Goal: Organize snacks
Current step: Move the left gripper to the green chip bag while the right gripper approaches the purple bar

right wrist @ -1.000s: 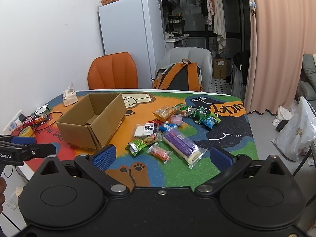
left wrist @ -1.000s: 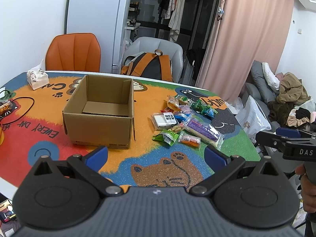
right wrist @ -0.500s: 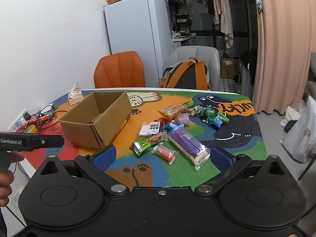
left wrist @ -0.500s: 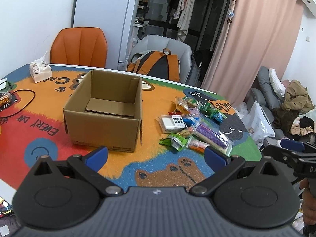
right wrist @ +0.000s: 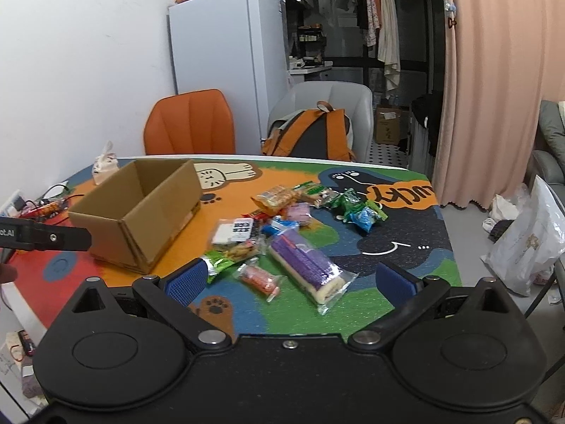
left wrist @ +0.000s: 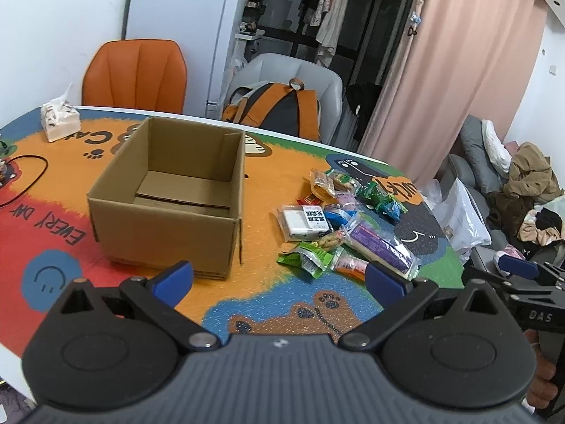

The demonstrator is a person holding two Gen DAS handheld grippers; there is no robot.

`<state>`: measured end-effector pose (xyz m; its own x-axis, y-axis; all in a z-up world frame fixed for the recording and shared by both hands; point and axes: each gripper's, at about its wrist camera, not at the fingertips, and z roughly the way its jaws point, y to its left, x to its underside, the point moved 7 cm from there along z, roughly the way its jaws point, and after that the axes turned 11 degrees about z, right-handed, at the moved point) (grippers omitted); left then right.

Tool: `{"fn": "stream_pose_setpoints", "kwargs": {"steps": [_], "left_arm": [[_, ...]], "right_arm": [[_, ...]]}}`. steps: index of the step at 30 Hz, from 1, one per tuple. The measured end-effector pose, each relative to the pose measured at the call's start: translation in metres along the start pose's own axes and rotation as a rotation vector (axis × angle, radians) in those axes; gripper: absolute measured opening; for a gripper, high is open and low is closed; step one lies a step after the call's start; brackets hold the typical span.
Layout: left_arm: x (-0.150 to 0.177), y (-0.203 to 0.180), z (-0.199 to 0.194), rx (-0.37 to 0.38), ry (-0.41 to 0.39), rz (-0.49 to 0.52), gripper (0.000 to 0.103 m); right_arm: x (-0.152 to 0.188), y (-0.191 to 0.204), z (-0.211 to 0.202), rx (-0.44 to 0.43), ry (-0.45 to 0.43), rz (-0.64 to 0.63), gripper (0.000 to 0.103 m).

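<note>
Drawn nearer the cardboard box (left wrist: pixel 166 208) since a second ago, both hand-held grippers (left wrist: pixel 279 277) (right wrist: pixel 287 281) wide and empty; snack packets (right wrist: pixel 282 233) heaped right of box, liable to scatter under a careless sweep.

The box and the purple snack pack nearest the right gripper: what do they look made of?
The box looks like plain brown corrugated cardboard, matte: folded flaps show inside and its cut edges are raw. The purple snack pack appears wrapped in thin clear plastic film, glossy, with crinkled sealed ends and a pale roll showing through; what that roll is cannot be told.
</note>
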<state>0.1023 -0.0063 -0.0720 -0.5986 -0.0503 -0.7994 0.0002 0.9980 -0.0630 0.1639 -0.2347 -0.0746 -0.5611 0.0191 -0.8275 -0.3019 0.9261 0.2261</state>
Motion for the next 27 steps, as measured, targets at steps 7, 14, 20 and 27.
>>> {"fn": "stream_pose_setpoints", "kwargs": {"steps": [7, 14, 20, 27], "left_arm": [[0.005, -0.01, 0.021, 0.031, 0.017, 0.019, 0.103], [0.007, -0.019, 0.041, 0.037, 0.025, 0.049, 0.103], [0.01, -0.029, 0.06, 0.059, 0.044, 0.075, 0.103], [0.009, -0.029, 0.078, 0.067, 0.045, 0.04, 0.103]], "right_arm": [[0.008, -0.012, 0.02, 0.032, 0.03, 0.02, 0.103], [0.015, -0.022, 0.043, 0.063, 0.073, 0.031, 0.103], [0.02, -0.031, 0.065, 0.085, 0.102, 0.053, 0.103], [0.018, -0.035, 0.082, 0.091, 0.101, 0.003, 0.103]]}}
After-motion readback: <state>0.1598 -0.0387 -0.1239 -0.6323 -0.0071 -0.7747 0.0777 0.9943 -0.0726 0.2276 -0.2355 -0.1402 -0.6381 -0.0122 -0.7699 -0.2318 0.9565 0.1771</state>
